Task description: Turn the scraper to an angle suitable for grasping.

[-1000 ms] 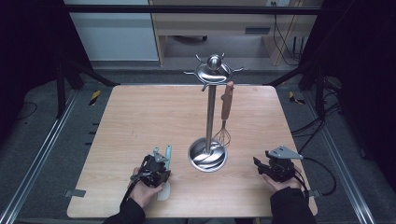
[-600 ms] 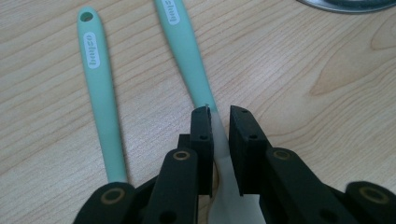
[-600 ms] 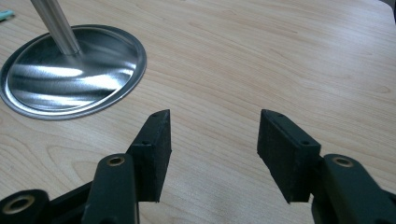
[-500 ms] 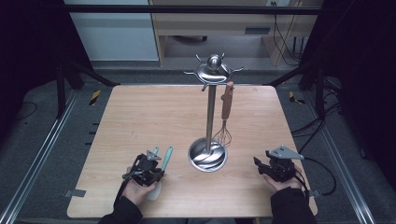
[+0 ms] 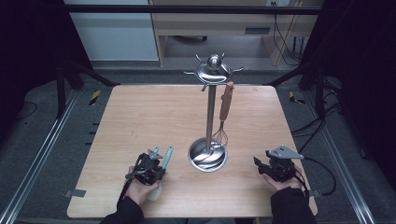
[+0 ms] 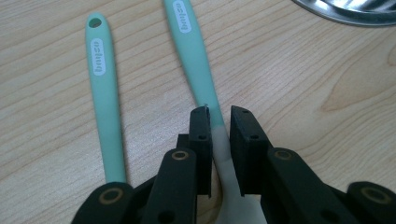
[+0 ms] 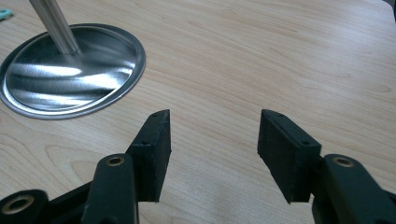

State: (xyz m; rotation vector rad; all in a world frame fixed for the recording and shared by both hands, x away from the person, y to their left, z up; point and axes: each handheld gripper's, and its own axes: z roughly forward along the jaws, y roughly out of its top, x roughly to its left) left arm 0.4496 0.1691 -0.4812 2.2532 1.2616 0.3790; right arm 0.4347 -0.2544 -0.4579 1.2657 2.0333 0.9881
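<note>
Two teal-handled utensils lie side by side on the wooden table (image 5: pixel 154 112). My left gripper (image 6: pixel 219 112) is shut on the right-hand utensil's handle (image 6: pixel 194 51), where the teal turns white. Its jaws have just been closing with that handle between them. The other teal handle (image 6: pixel 105 102) lies free to its left. From above, the left gripper (image 5: pixel 150 167) sits near the front left edge, with the held handle (image 5: pixel 166 156) sticking out beyond it. My right gripper (image 7: pixel 214 140) is open with nothing between its jaws, resting near the front right edge (image 5: pixel 262 167).
A steel utensil stand (image 5: pixel 210 109) with a round base (image 5: pixel 208 156) rises at the table's middle front. A whisk with a wooden handle (image 5: pixel 226 103) hangs from its top hooks. The stand's base (image 7: pixel 70 74) lies close to the left of my right gripper.
The left hand shifted slightly and the teal handle by its gripper tilted a little to the right. The right hand has stayed where it was.
</note>
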